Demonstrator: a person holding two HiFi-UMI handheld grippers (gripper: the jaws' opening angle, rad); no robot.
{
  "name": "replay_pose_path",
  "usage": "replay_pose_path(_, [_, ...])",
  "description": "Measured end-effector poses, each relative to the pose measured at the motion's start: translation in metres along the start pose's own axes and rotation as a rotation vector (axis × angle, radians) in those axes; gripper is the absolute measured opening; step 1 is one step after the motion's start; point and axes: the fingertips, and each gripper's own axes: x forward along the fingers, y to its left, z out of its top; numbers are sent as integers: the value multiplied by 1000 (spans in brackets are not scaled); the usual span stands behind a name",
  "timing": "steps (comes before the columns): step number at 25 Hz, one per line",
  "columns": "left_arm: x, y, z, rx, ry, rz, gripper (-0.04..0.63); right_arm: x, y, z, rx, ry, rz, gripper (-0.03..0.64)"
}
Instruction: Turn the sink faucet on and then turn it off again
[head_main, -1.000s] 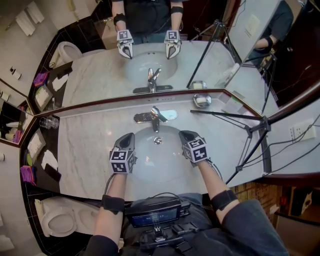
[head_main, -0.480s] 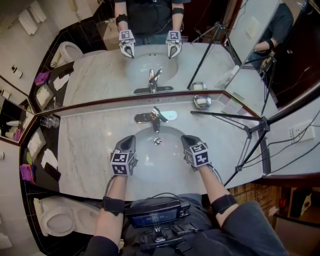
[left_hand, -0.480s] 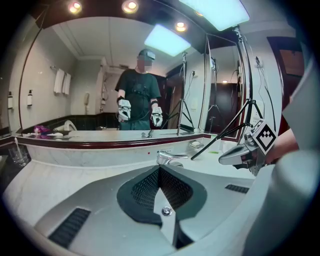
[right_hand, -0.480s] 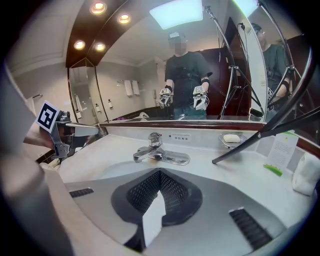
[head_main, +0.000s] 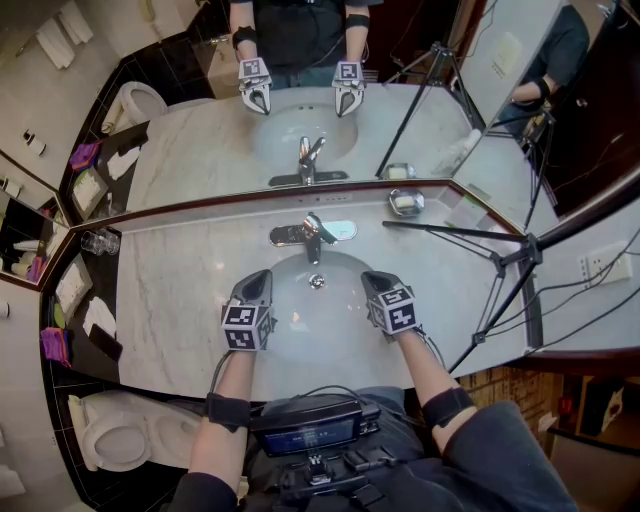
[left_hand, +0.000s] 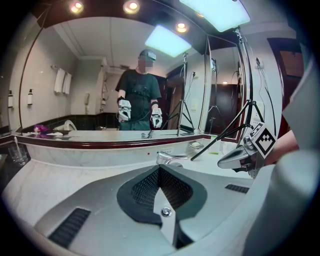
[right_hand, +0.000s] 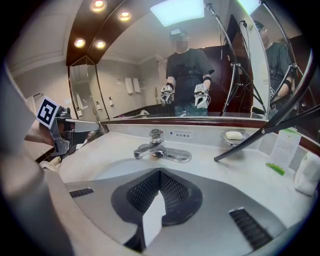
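Observation:
The chrome single-lever faucet stands at the back of the white sink basin, and I see no water running from its spout. My left gripper hovers over the basin's left side, shut and empty, well short of the faucet. Over the right side, my right gripper is also shut with nothing between its jaws. In the right gripper view the faucet stands ahead past the closed tips, with the left gripper at the left. In the left gripper view the faucet peeks over the tips.
A soap dish holding a soap bar sits at the back right of the marble counter. A black tripod stands over the counter's right part, one leg crossing it. A glass is at the far left. A mirror runs behind.
The right gripper has edged slightly back toward the near rim of the basin. The left gripper and the faucet look the same.

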Motion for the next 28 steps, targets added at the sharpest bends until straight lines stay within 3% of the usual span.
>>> replay_pose_path(28, [16, 0, -7, 9, 35, -7, 0, 116, 2, 34, -90, 127, 27, 21])
